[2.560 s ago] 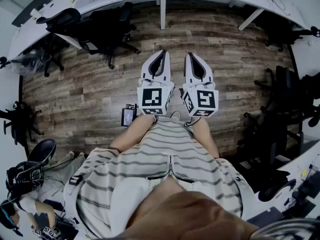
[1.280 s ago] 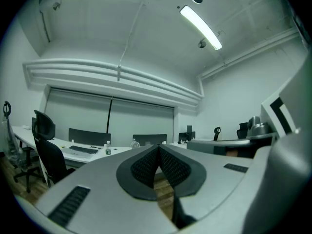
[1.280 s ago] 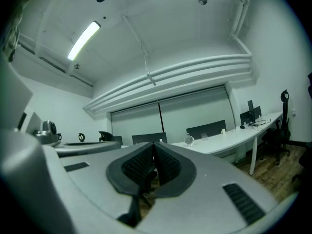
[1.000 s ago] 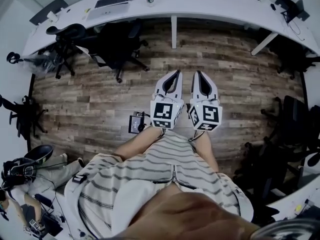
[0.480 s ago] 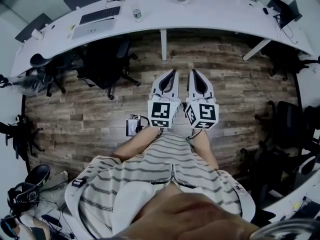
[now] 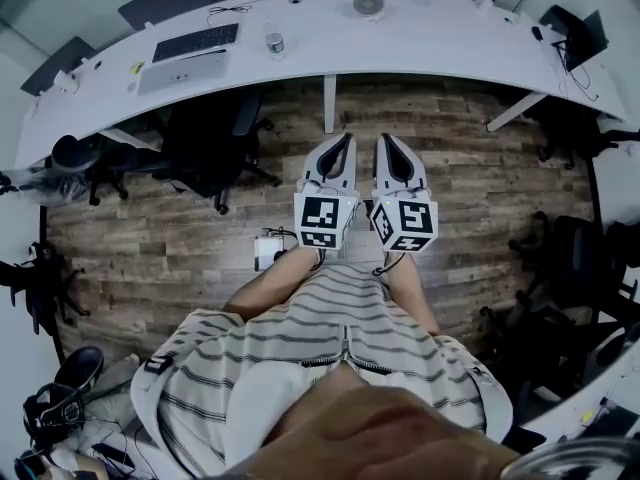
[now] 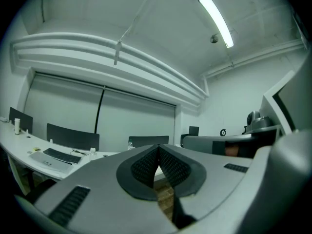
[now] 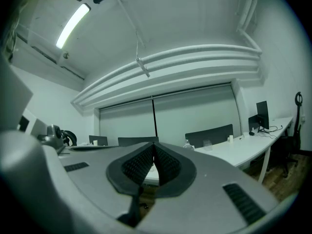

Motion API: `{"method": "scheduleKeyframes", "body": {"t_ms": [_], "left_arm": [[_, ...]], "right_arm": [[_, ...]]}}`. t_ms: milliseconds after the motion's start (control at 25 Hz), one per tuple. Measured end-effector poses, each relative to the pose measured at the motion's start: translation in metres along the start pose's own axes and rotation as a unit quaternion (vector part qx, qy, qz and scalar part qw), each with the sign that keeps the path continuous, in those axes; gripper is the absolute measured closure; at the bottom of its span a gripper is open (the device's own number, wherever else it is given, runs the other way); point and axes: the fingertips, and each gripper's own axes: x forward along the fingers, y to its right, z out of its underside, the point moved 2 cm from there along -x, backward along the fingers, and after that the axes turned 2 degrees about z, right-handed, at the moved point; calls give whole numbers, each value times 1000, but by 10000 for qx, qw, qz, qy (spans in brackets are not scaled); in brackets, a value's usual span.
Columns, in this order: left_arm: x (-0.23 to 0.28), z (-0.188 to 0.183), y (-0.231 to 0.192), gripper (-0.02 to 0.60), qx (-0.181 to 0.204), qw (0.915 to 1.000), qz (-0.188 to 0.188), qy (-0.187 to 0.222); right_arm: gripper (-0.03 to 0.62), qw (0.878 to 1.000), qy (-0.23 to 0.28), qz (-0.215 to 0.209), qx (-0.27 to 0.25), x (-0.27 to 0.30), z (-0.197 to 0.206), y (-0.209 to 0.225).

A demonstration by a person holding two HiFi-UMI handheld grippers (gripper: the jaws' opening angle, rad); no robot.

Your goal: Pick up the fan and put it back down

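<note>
A small round white fan (image 6: pixel 368 4) stands on the far part of the curved white desk (image 6: pixel 450 38), straight ahead in the head view. Both grippers are held side by side, level, in front of the person's striped shirt, over the wooden floor and well short of the desk. The left gripper (image 6: pixel 347 139) (image 7: pixel 158 148) is shut, its dark pads meeting at the tips with nothing between them. Beside it, the right gripper (image 6: pixel 384 139) (image 8: pixel 153 146) is shut and empty too. I cannot pick out the fan in either gripper view.
On the desk lie a keyboard (image 6: pixel 195 41), a flat grey laptop (image 6: pixel 180 68) and a can (image 6: pixel 274 43); a monitor (image 6: pixel 575 30) stands at the right. Black office chairs (image 6: pixel 205 128) crowd the left, more at the right (image 6: pixel 570 258). A desk leg (image 6: pixel 328 103) stands ahead.
The desk and the fan have come further into the head view and closer as the person walks toward them. Both grippers stay shut and side by side.
</note>
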Motion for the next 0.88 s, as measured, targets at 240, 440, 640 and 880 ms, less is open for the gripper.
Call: {"method": "scheduleKeyframes", "body": {"t_ms": [240,440,640,880], "left_arm": [[41,-4,-13,574,-69,9983,517,-262],[62,1,-24,574,-370,9973,557,-299],[92,3,-34,574,-297,9978,525,-290],[143,8,-55,574,-170,9984,417,-331]], "right_arm": [[582,9998,-181,-21,67,39,0,2],[582,9998,-157,52,53,59,0,16],[582,9997,-187,82,115,88,5,37],[582,9998,-27,9,172,138,5,66]]}}
